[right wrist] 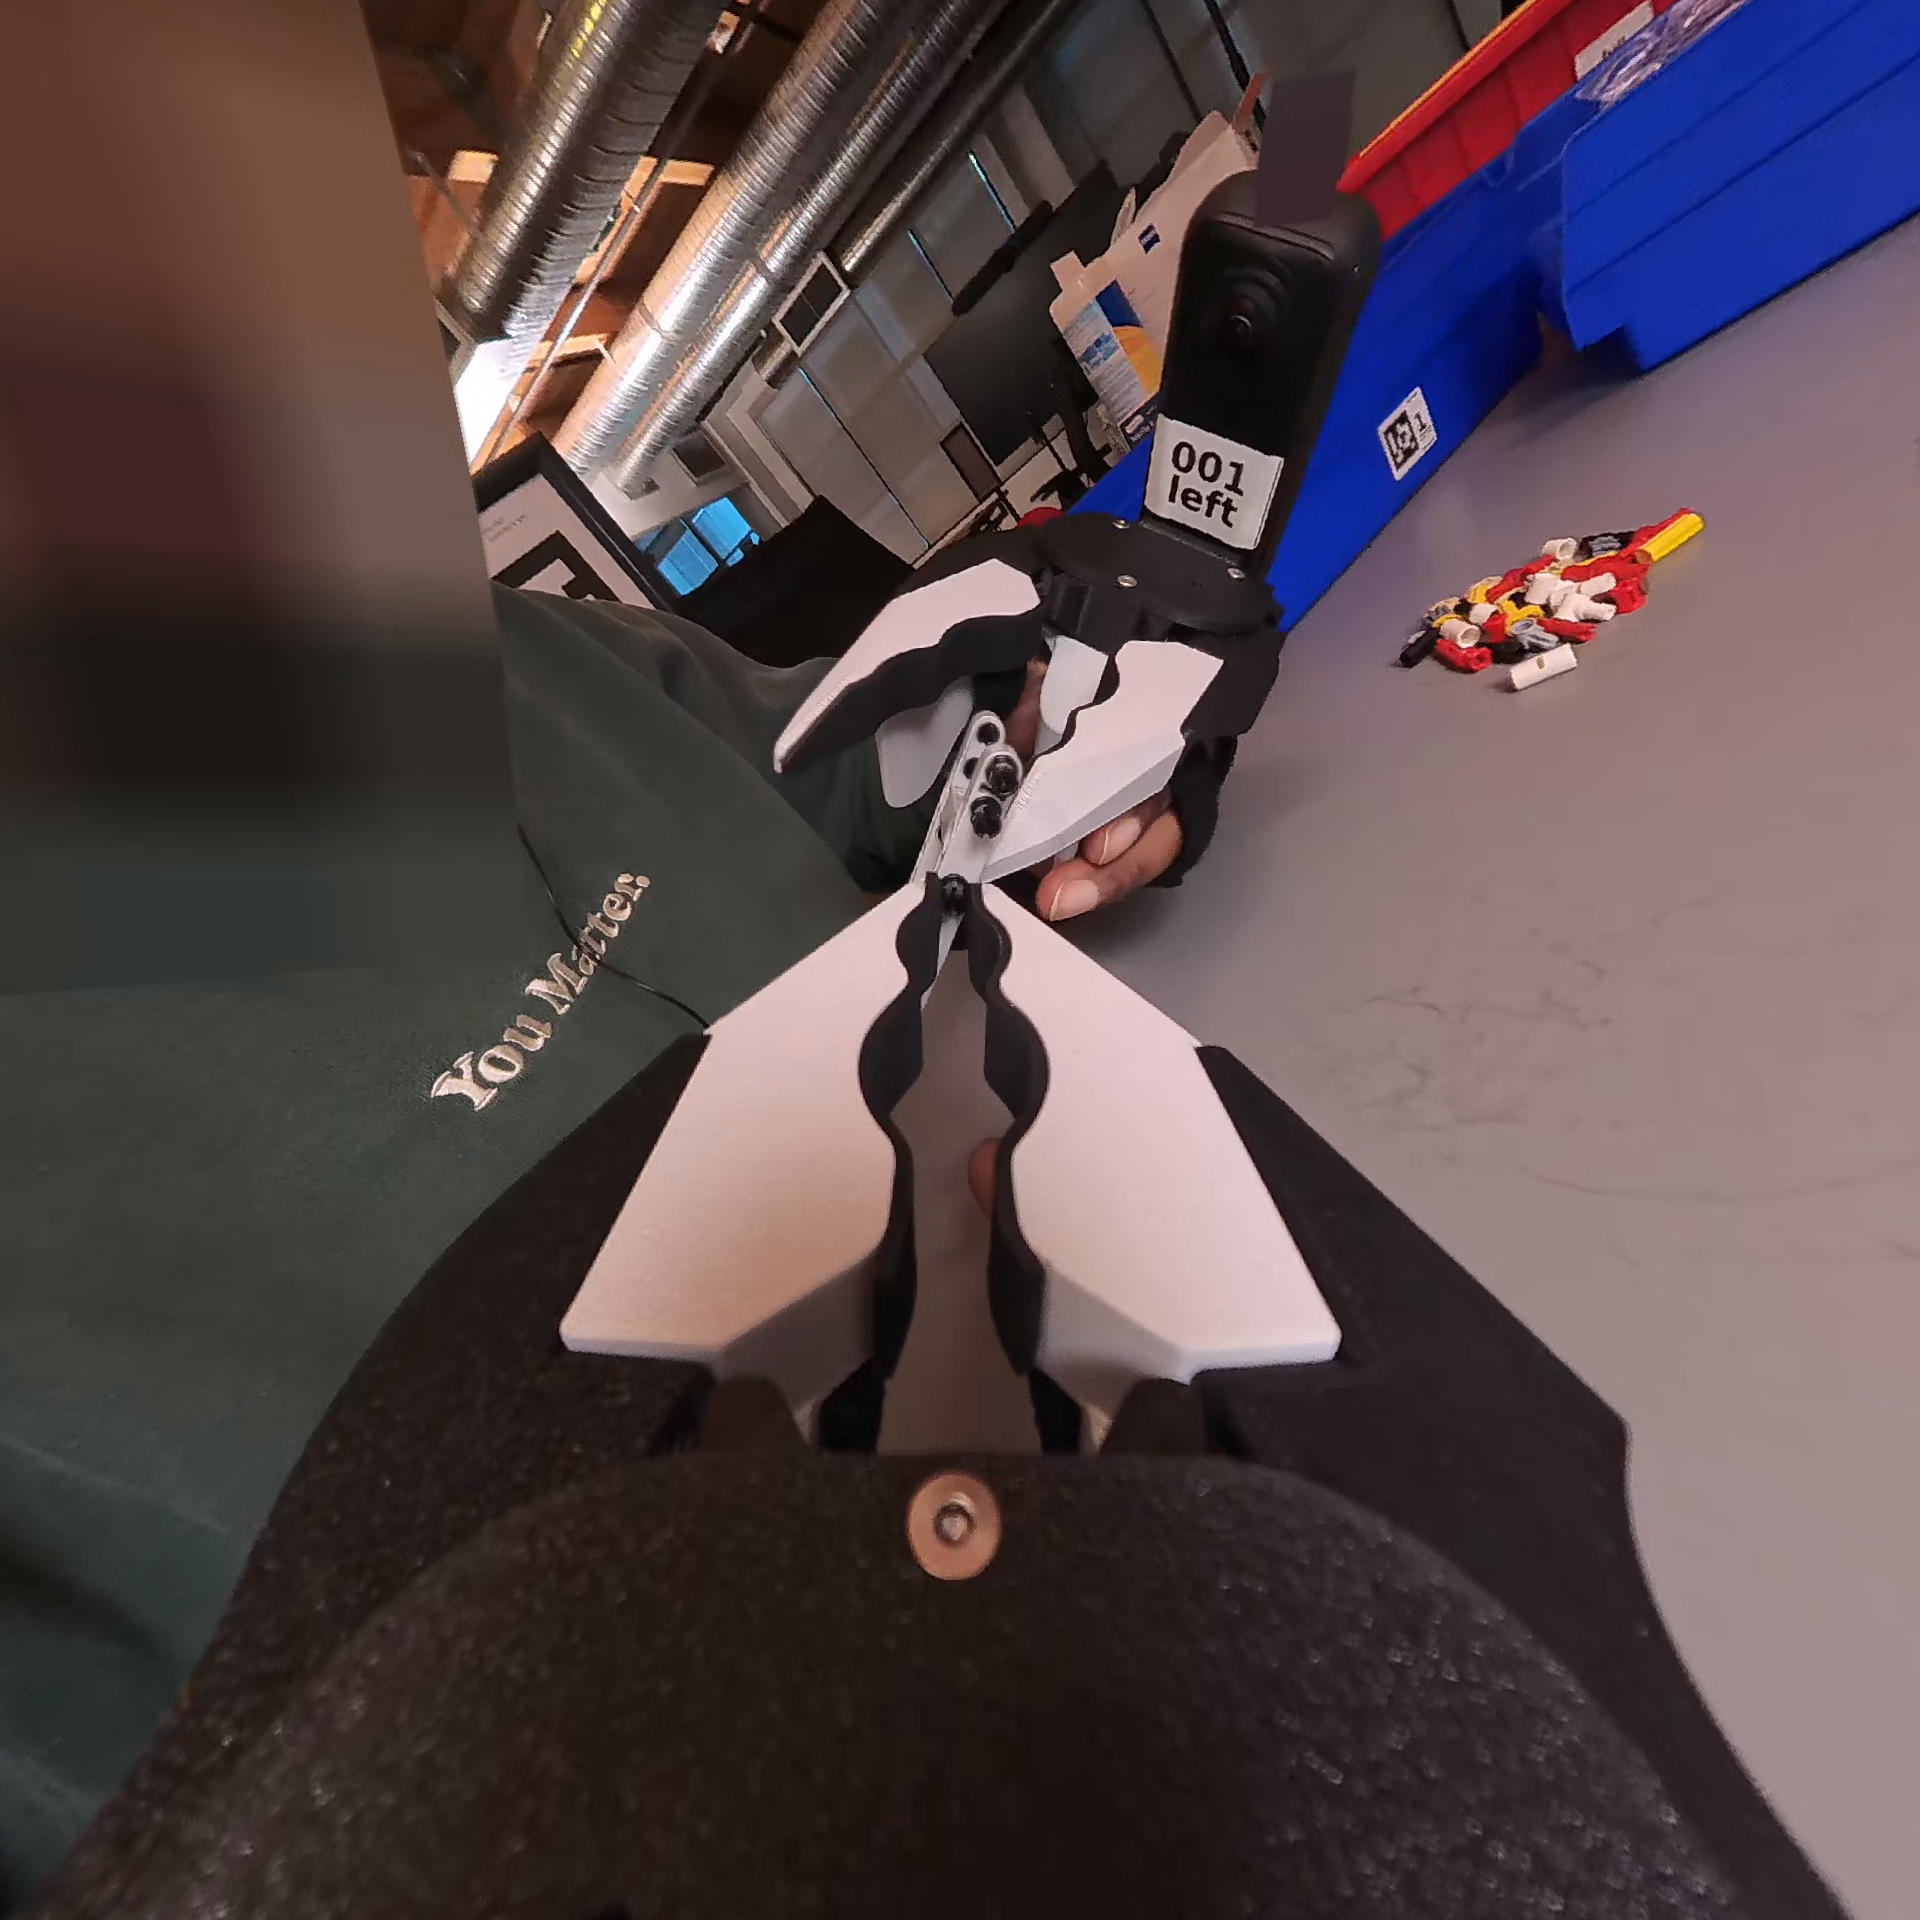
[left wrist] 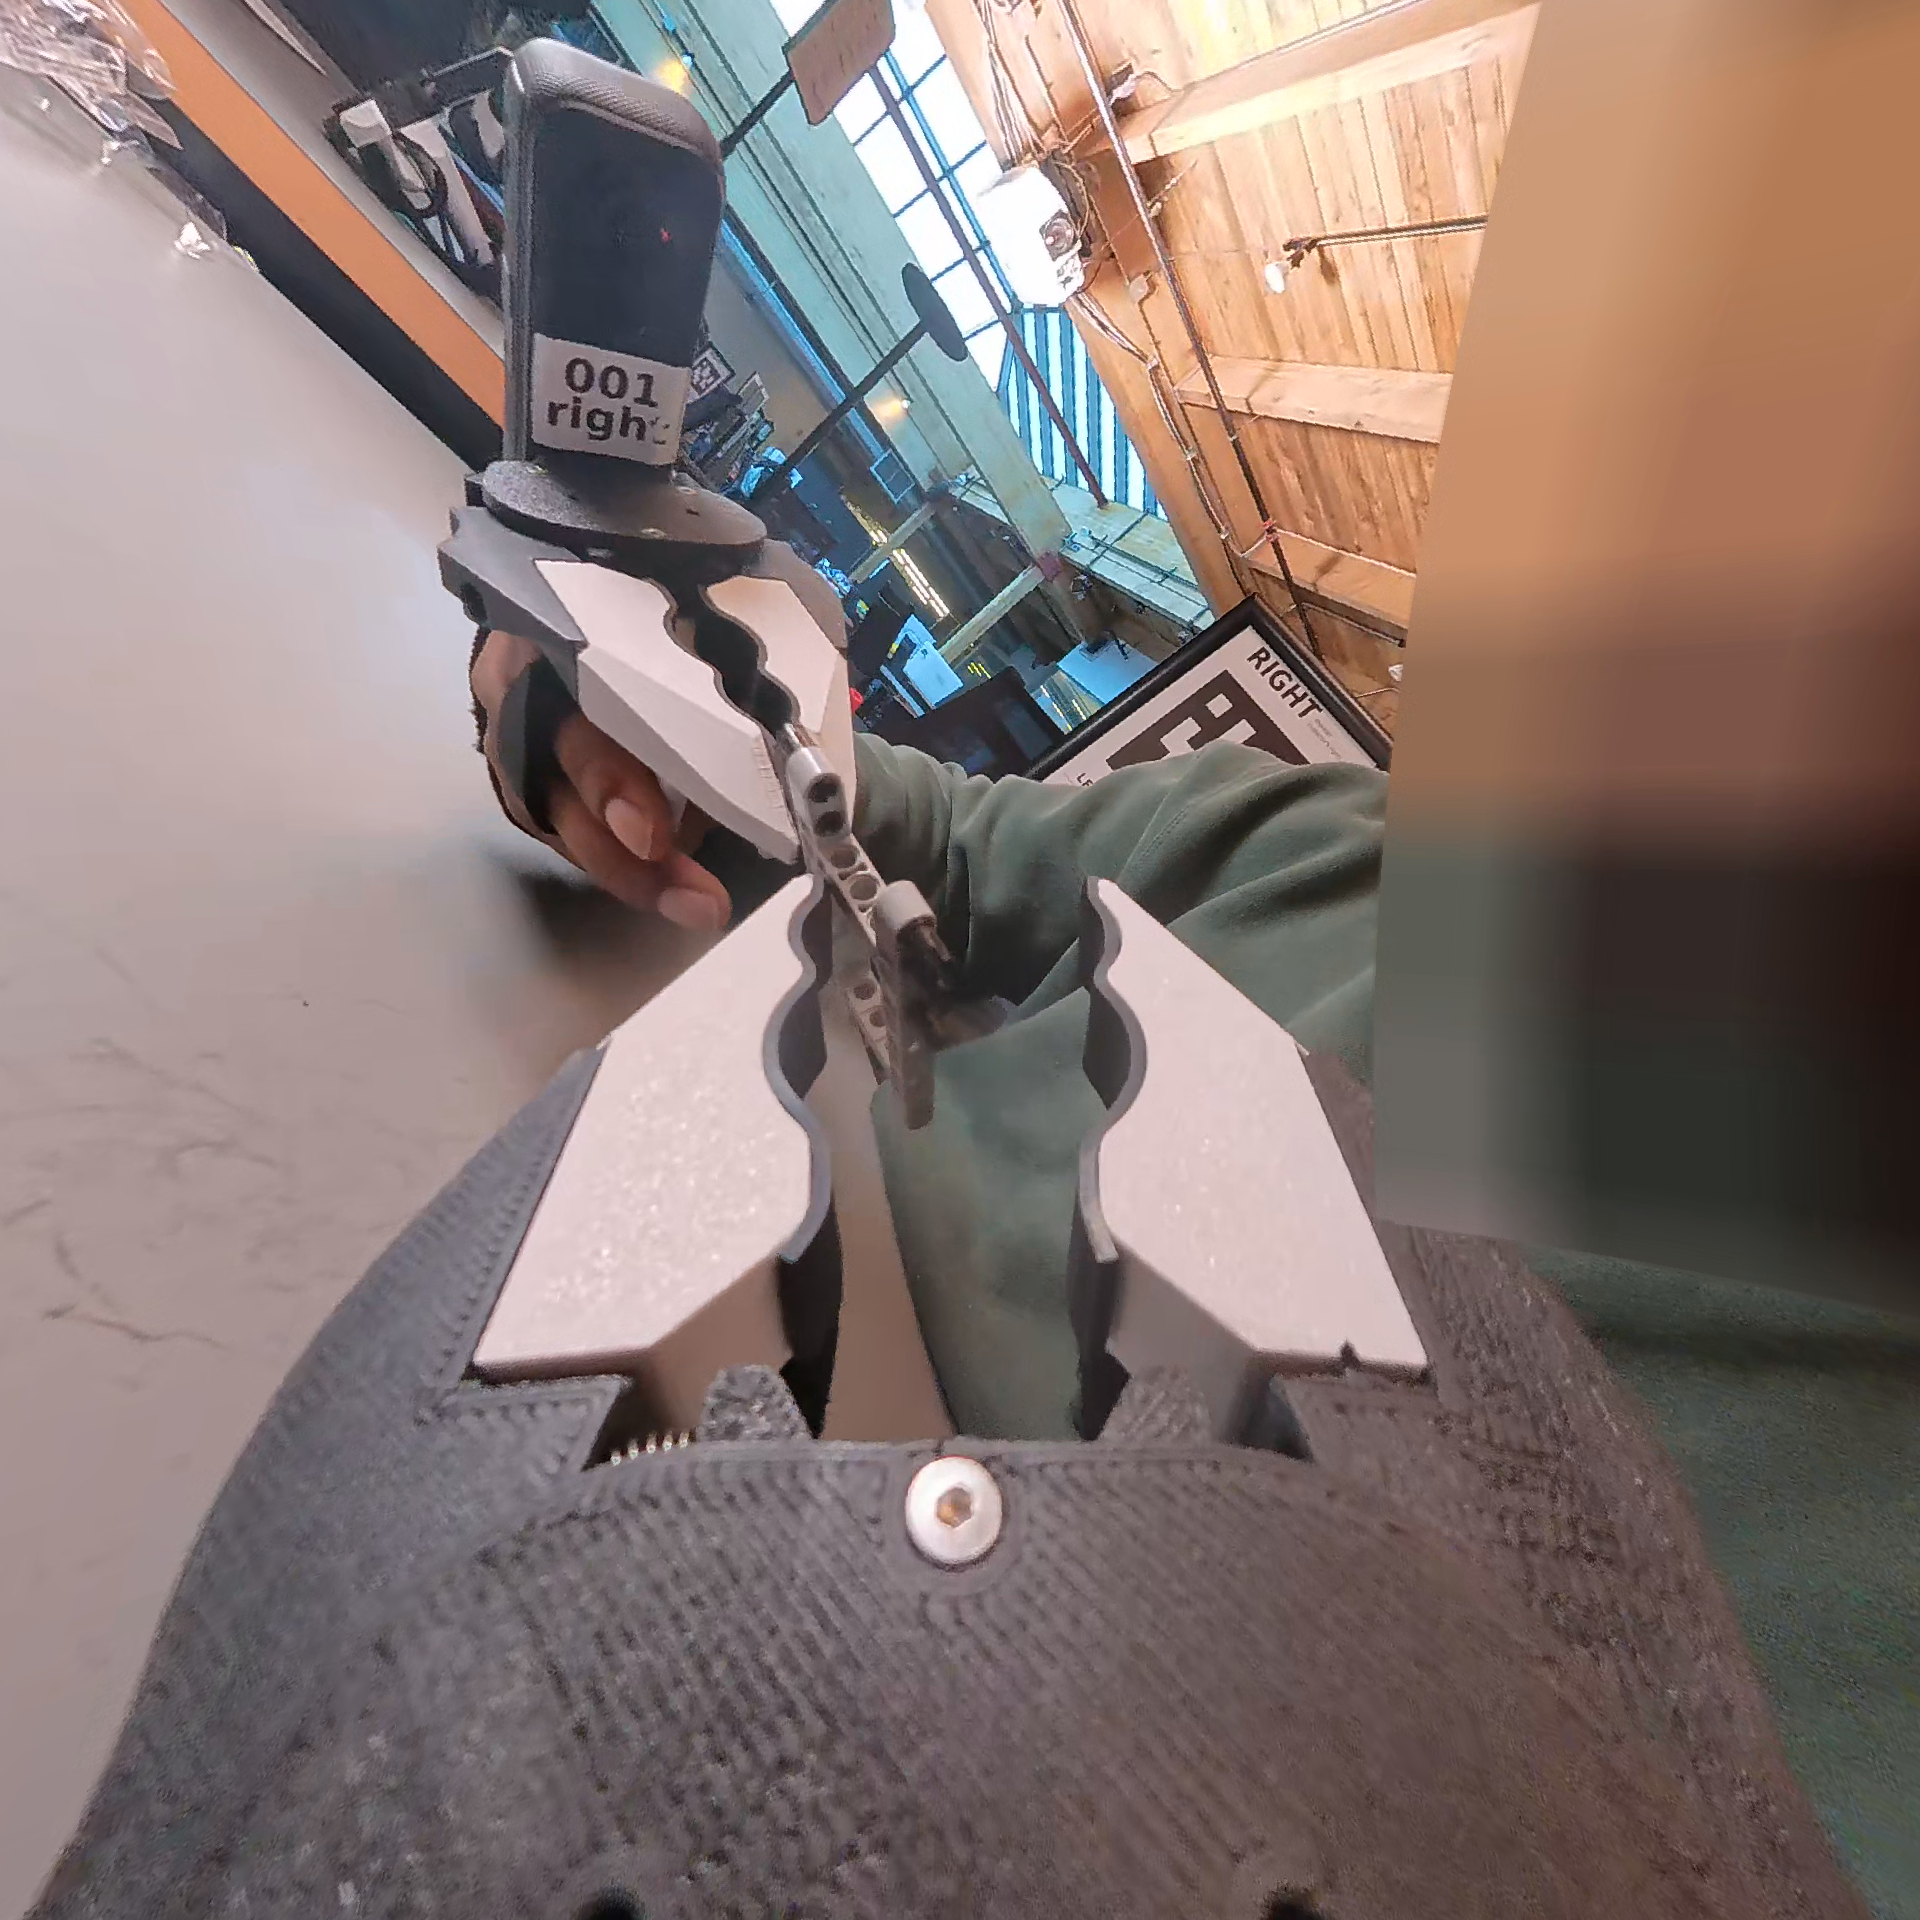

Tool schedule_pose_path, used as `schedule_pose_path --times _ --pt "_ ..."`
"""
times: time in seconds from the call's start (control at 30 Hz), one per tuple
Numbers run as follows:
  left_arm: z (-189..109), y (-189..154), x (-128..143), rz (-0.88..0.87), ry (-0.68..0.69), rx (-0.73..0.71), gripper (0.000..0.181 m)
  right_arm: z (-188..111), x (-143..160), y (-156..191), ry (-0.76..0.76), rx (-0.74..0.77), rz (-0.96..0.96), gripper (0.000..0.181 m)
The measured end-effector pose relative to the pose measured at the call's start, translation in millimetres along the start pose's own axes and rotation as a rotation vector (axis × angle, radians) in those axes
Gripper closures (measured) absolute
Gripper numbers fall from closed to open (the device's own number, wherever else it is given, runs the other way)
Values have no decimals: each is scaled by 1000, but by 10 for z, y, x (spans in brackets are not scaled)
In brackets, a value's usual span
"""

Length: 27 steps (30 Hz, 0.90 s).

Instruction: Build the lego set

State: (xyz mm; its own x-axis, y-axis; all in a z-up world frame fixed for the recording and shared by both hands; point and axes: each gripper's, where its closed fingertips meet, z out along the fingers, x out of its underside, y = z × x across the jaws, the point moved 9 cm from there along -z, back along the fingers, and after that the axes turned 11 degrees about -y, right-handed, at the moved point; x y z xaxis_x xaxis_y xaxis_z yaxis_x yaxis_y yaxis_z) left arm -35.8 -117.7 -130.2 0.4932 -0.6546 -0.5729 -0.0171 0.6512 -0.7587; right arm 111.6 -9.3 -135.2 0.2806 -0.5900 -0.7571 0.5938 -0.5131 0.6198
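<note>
The right gripper (right wrist: 951, 914) has its fingers (right wrist: 800, 1039) clamped on one end of a light grey holed lego beam (right wrist: 966, 790), which carries black pins (right wrist: 987, 795) in its holes. The beam's other end reaches up between the fingers of the left gripper (left wrist: 951, 935), which stand well apart around it without pressing on it; in the left wrist view the same beam (left wrist: 847, 852) runs from the right gripper's tips (left wrist: 795, 774) down into that gap, with a small grey connector (left wrist: 906, 906) and a dark piece fixed to it. Both tools are held above a smooth grey counter (right wrist: 1558, 1039), each by a hand (right wrist: 1117, 857) in a dark fingerless glove, with a green sweatshirt sleeve (left wrist: 1143, 831) behind. Farther out on the counter lies a loose heap of small red, white, black and yellow lego parts (right wrist: 1527, 608), and beyond it stand blue bins (right wrist: 1714, 208) and a red bin (right wrist: 1475, 114). Around the counter, the room shows silver ventilation ducts (right wrist: 665, 270), wooden panelled walls (left wrist: 1299, 312), tall windows (left wrist: 935, 187) and a framed black-and-white marker board (left wrist: 1216, 707).
</note>
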Motion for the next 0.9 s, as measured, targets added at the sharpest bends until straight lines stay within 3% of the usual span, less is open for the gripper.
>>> schedule_pose_path --times 0.3,0.6,0.9 --pt "10 -54 13 139 44 -18 129 -15 -6 -4 -14 4 7 179" --pt "7 -17 60 442 167 -207 138 -33 -17 -4 -5 46 -46 178" --pt "-162 62 -81 709 201 -463 133 -137 -43 -59 69 234 -83 178"
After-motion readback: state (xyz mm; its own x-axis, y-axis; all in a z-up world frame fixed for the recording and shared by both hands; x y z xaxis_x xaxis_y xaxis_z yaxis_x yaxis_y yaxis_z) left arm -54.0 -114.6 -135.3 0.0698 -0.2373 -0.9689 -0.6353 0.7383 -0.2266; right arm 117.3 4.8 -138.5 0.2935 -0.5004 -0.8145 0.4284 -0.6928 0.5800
